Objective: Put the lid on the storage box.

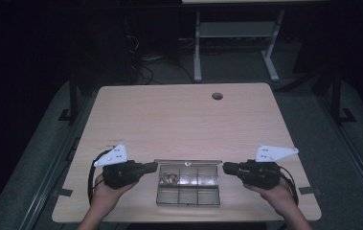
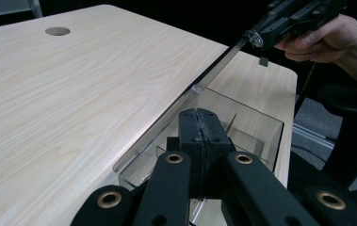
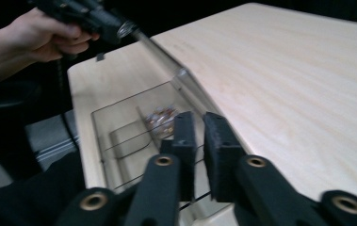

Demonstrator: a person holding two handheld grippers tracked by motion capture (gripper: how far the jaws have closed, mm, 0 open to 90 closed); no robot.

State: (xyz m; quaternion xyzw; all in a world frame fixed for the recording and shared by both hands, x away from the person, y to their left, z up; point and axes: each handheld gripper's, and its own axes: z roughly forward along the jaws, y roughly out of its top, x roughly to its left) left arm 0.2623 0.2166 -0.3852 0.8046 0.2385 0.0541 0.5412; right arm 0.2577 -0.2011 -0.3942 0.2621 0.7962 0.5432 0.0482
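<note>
Nearest the person's edge of the wooden table (image 1: pixel 179 115) lay a clear plastic compartment box (image 1: pixel 187 184), divided into six cells, with its lid (image 1: pixel 187 162) standing open along the far side. A hand gripped a tool on either side of it.

The left gripper (image 1: pixel 151 167) sat just off the box's left end, its tips pointing inward toward the far left corner. In the left gripper view its black jaws were pressed flat together, with nothing between them, and the box's clear wall (image 2: pixel 256 129) lay just beyond the tips. The cell nearest those tips held a small heap of tiny mixed pieces (image 1: pixel 168 178); what they were I could not make out.

The right gripper (image 1: pixel 228 167) mirrored it at the box's right end, tips aimed at the far right corner. In the right gripper view a narrow slit remained between its pads (image 3: pixel 216 141), and nothing was caught there. The box's edge passed below them, but I could not tell whether they touched it.

Farther out, past both sets of tips, the tabletop ran bare to a round cable hole (image 1: pixel 217 96) near the far edge.
</note>
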